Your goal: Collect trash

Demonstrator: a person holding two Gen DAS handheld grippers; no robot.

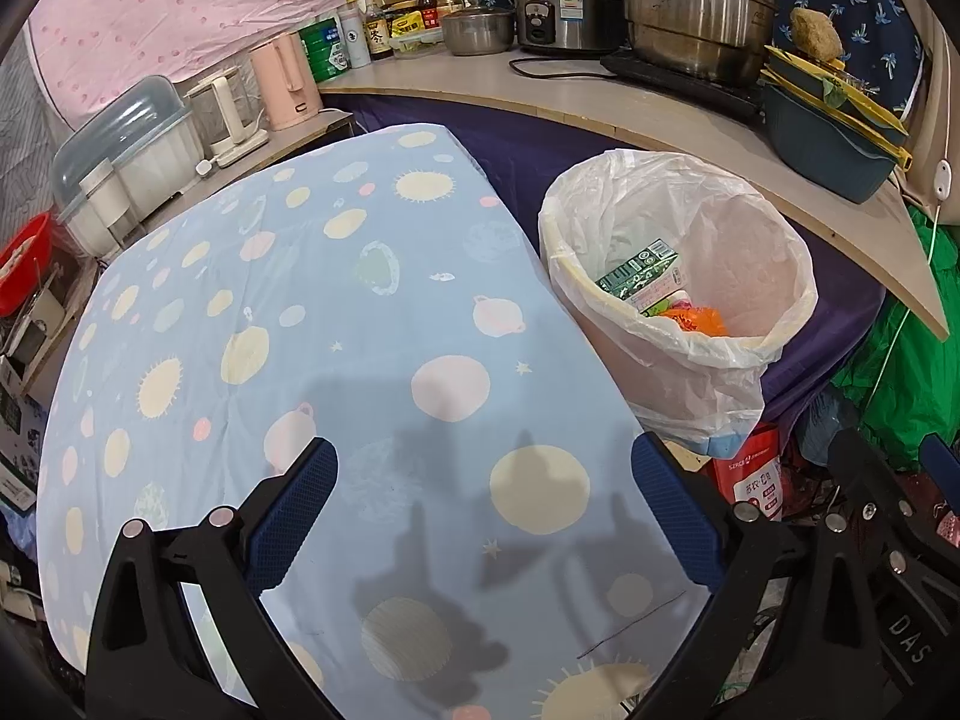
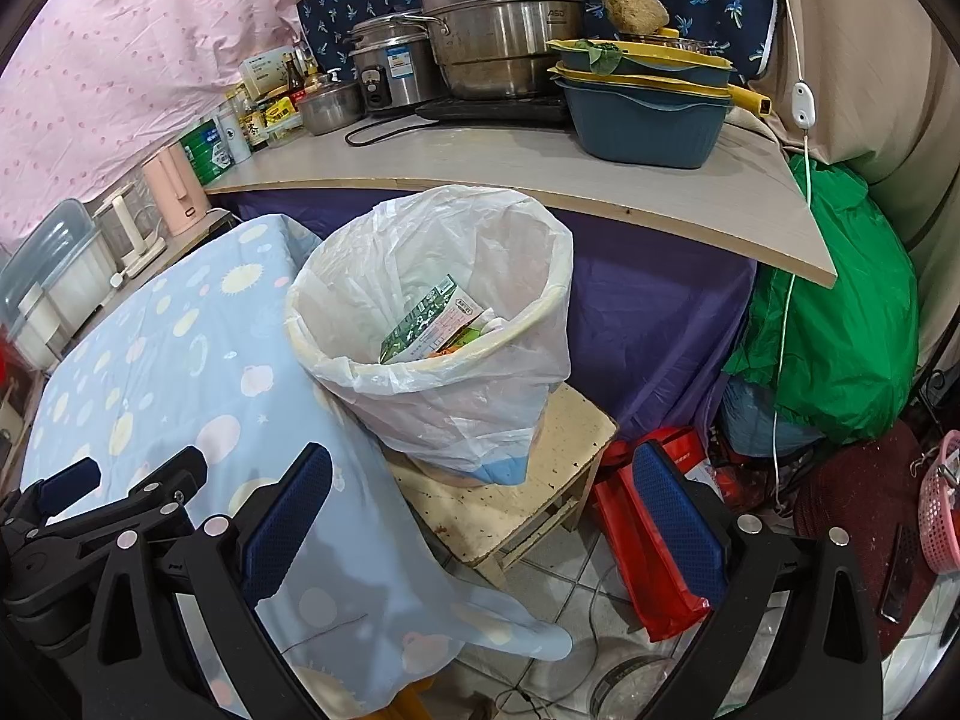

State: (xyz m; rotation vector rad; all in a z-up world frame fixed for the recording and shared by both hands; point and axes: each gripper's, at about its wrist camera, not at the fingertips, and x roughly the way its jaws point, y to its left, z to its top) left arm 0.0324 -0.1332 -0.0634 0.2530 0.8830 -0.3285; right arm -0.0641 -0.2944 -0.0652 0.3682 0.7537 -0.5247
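Observation:
A trash bin [image 1: 678, 294] lined with a white plastic bag stands right of the table; in the right wrist view the bin [image 2: 444, 324] sits on a small wooden stool [image 2: 558, 468]. Inside lie a green carton [image 1: 642, 273] [image 2: 420, 324] and orange scraps [image 1: 696, 319]. My left gripper [image 1: 483, 507] is open and empty above the blue patterned tablecloth [image 1: 300, 330]. My right gripper [image 2: 480, 510] is open and empty, hovering over the table's edge and the stool, short of the bin. The left gripper also shows in the right wrist view [image 2: 120, 486].
A wooden counter [image 2: 480, 162] behind the bin carries steel pots [image 2: 498, 30], a rice cooker [image 1: 564, 12], bottles and stacked blue basins [image 2: 648, 114]. A red bag [image 2: 654, 540], green cloth [image 2: 840, 330] and pink basket [image 2: 942, 504] lie on the floor right. Kettles [image 1: 282, 81] stand far left.

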